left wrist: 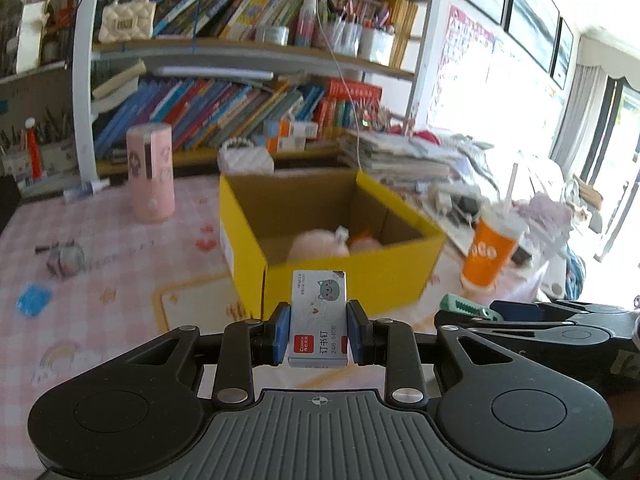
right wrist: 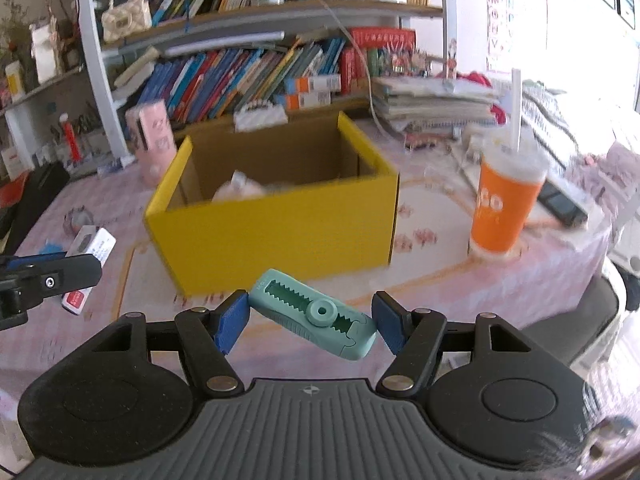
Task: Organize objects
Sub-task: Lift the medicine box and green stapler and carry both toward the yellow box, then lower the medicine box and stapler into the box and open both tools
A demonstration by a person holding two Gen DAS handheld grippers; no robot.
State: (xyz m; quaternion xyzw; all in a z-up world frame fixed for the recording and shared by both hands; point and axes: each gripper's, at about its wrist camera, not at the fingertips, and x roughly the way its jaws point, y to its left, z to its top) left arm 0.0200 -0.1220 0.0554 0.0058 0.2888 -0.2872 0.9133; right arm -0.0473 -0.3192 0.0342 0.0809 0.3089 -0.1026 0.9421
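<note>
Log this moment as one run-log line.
left gripper: shut on staple box | right gripper: shut on green eraser | yellow box: open, ahead

Upright staple box point(left wrist: 318, 320), tilted teal eraser point(right wrist: 314, 314) (both held aloft).

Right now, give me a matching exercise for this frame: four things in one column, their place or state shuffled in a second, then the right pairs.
Things:
1. staple box
2. green eraser
3. yellow box
4. orange cup

Places or states:
A. open-topped, on the table
B. clamped upright in the left gripper
C. has a straw, right of the box
D. tilted between the right gripper pads

Pairs: 1-B, 2-D, 3-A, 4-C
</note>
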